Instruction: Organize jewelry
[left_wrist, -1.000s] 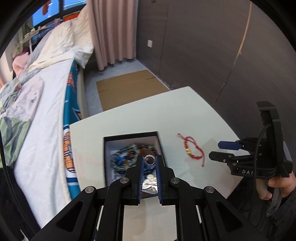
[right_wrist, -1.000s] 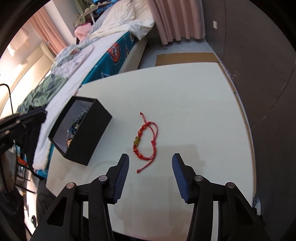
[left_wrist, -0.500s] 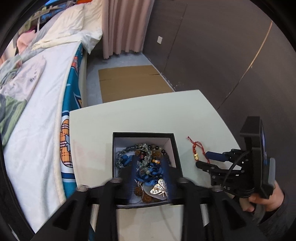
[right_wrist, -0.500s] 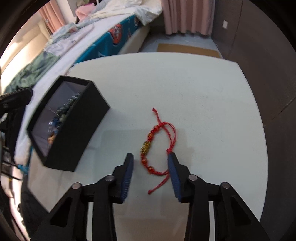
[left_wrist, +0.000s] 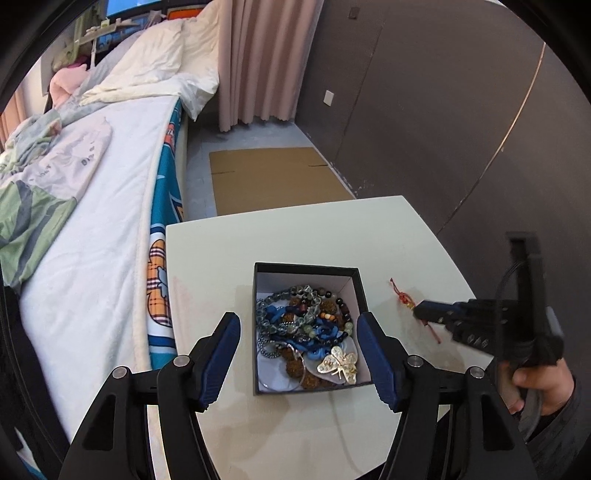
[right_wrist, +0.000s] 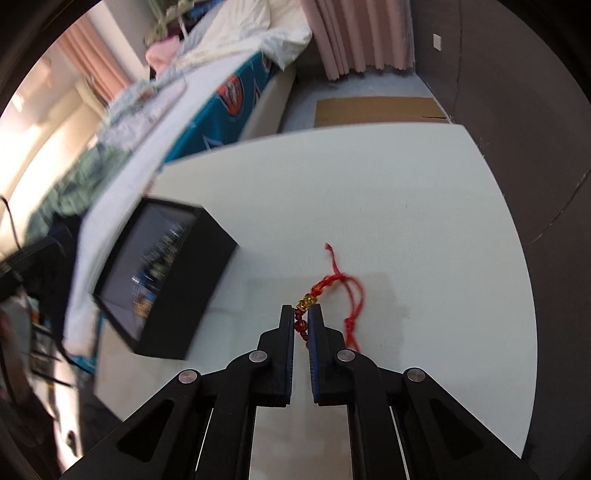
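A black open box (left_wrist: 362, 291) stands on the white table (left_wrist: 288, 236), holding several bead strings and a gold butterfly brooch (left_wrist: 339, 363). My left gripper (left_wrist: 298, 334) is open and empty, above the box's near side. A red cord bracelet (right_wrist: 338, 286) with gold beads lies on the table right of the box (right_wrist: 192, 280). My right gripper (right_wrist: 301, 314) is shut on the bracelet's beaded part. In the left wrist view the right gripper (left_wrist: 424, 314) covers most of the bracelet (left_wrist: 400, 295).
A bed (left_wrist: 92, 206) with bedding runs along the table's left edge. Flat cardboard (left_wrist: 273, 177) lies on the floor beyond the table. A dark wall (left_wrist: 443, 110) stands at the right, pink curtains (left_wrist: 258, 59) at the back.
My left gripper opened over the box and released a small ring. My right gripper moved down to the red bracelet and closed on its beads.
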